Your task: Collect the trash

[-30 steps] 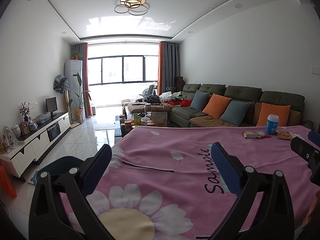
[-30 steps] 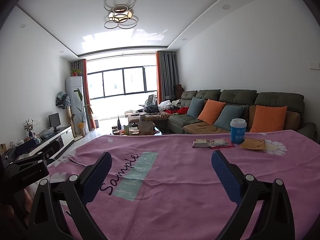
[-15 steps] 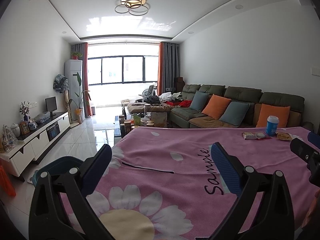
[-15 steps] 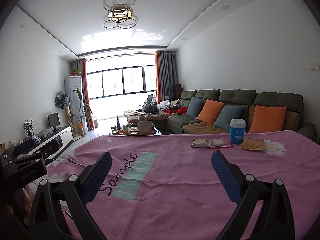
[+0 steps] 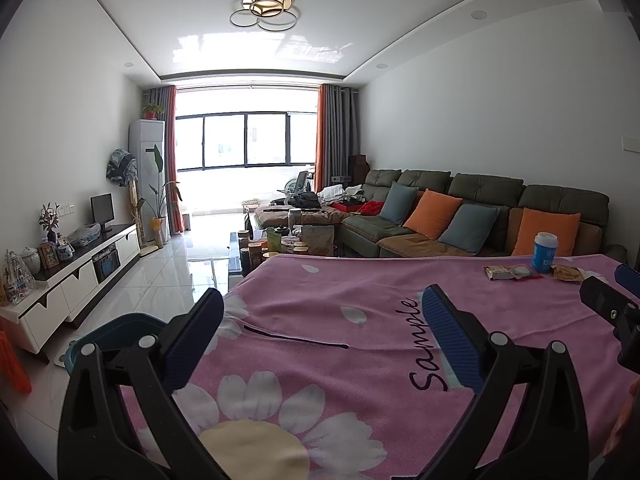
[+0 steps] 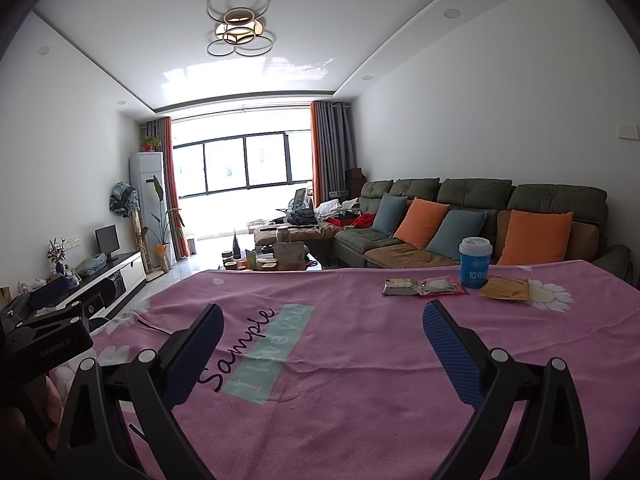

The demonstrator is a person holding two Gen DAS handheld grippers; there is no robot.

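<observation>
Trash lay in a short row on the far side of the pink cloth (image 6: 360, 360), well ahead of my fingers: a brown wrapper (image 6: 401, 287), a red-edged packet (image 6: 442, 286) touching it, a blue cup (image 6: 474, 263) with a white lid standing upright just behind, and a tan wrapper (image 6: 505, 289) just beside the cup. From my right gripper (image 6: 323, 316) the whole row sat ahead and slightly beyond my right finger, well apart from both fingertips. My right fingers (image 6: 450, 346) were spread wide with only cloth between them.

My left gripper (image 5: 323, 316) hung over the flower print, its fingers (image 5: 192, 338) likewise spread wide and holding nothing. From there the same cup (image 5: 545, 252) and wrappers (image 5: 512, 271) stood far off past my right finger, near the cloth's far edge. A teal bin (image 5: 120, 330) sat on the floor just beyond my left finger, beside the table's edge. My right gripper's tip (image 5: 608, 304) showed at the right border of that view.
</observation>
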